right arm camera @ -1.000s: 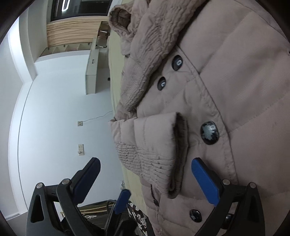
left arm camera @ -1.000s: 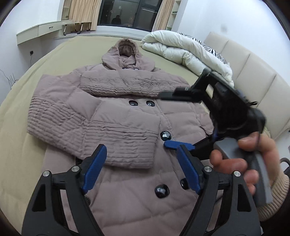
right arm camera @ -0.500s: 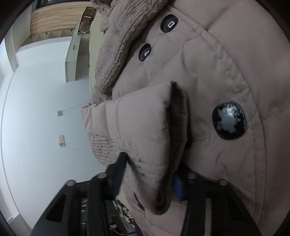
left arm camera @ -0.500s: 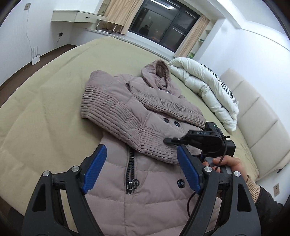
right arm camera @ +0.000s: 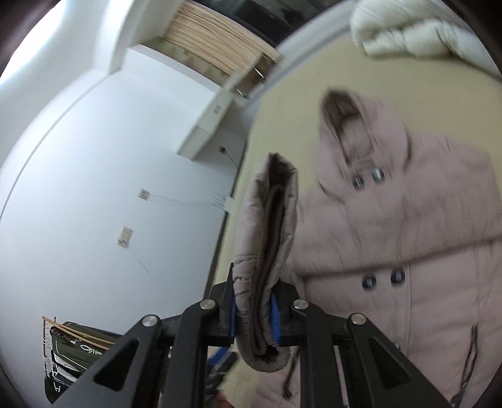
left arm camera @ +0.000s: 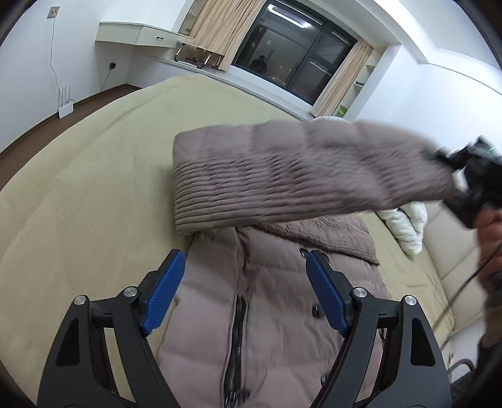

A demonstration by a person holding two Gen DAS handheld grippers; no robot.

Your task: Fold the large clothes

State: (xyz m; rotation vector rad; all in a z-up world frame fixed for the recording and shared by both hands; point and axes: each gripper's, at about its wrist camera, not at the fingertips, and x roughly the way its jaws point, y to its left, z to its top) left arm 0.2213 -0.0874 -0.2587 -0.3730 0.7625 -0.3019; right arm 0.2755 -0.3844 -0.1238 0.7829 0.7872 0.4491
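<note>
A: In the left wrist view, the left gripper (left arm camera: 244,288) is held wide and empty over the mauve quilted hooded coat (left arm camera: 269,301), spread on the beige bed (left arm camera: 88,188); its ribbed sleeve (left arm camera: 301,175) has been lifted.

B: In the right wrist view, the right gripper (right arm camera: 253,309), just closed, is clamped on the sleeve's cuff (right arm camera: 266,251); refolding is presumably intended.

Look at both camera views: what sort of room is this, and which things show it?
Most likely a bedroom: a wide bed under a beige cover, a white duvet bunched at its head, and a curtained window. A puffer coat lies on the bed.
</note>
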